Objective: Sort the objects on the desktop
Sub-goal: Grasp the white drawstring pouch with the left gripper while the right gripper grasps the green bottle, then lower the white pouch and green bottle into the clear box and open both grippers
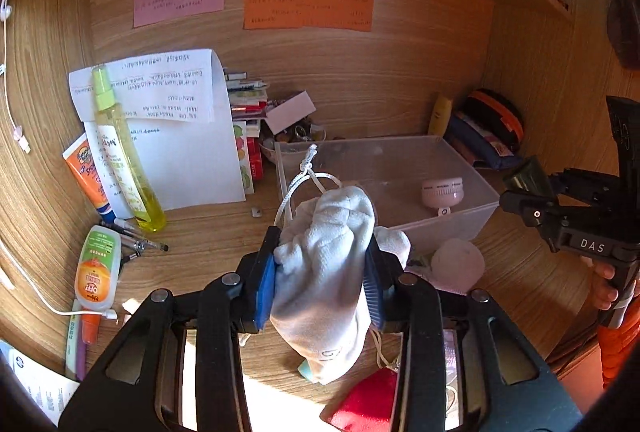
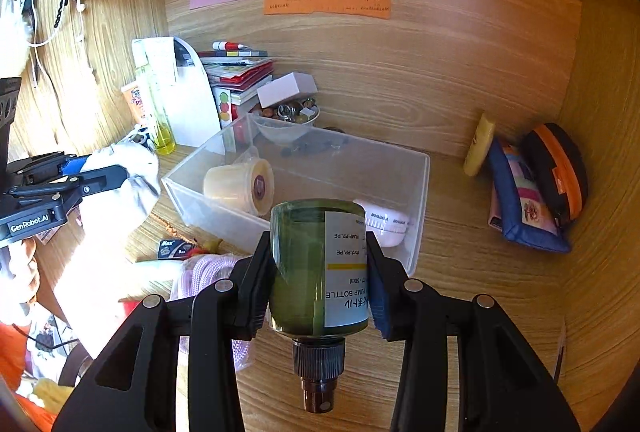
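Here, left gripper (image 1: 322, 264) jaws clamp white pouch (image 1: 324, 272), right gripper (image 2: 320, 272) jaws pinch green bottle (image 2: 316, 268), clear bin (image 2: 416, 192) holds cup (image 2: 240, 186).

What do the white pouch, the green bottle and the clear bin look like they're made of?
White pouch: soft fabric, probably fleece or microfibre; it wrinkles between the pads and has a cord drawstring.
Green bottle: smooth, see-through green plastic, going by the gloss and a label reading PP, PE.
Clear bin: frosted translucent plastic, rigid thin walls; its contents show through.
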